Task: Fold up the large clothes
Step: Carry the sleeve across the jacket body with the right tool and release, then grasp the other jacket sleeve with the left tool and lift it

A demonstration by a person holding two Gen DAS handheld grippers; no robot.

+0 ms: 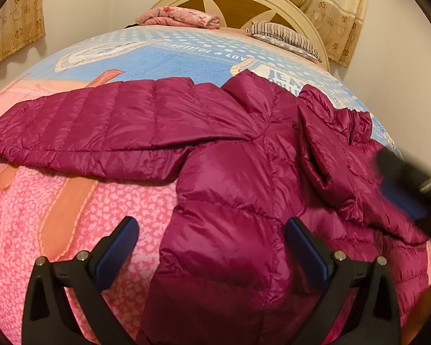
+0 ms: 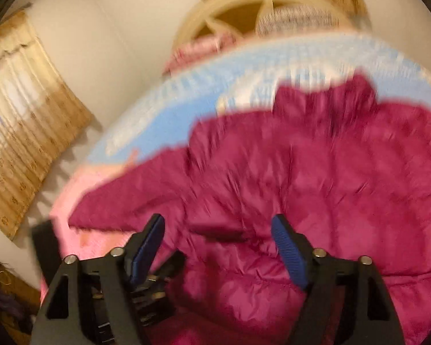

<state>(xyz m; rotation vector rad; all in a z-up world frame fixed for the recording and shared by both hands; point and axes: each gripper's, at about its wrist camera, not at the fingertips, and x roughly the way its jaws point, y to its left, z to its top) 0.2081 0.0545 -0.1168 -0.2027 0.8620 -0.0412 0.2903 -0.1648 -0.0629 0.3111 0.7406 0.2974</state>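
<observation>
A magenta quilted down jacket (image 1: 230, 178) lies spread on the bed. One sleeve (image 1: 86, 126) stretches out to the left, and a rumpled flap (image 1: 330, 149) is folded over its right side. My left gripper (image 1: 212, 230) hovers open above the jacket's lower body, with nothing between its blue pads. My right gripper (image 1: 402, 184) shows as a dark blur at the jacket's right edge. In the blurred right wrist view the right gripper (image 2: 218, 224) stands open just above the jacket (image 2: 316, 187), and no fabric is pinched between its pads.
The bedspread (image 1: 71, 201) is pink near me and blue farther off. A cream headboard (image 1: 238, 3), a folded pink cloth (image 1: 181, 17) and a striped pillow (image 1: 281, 34) sit at the far end. Beige curtains (image 1: 14, 28) hang on both sides.
</observation>
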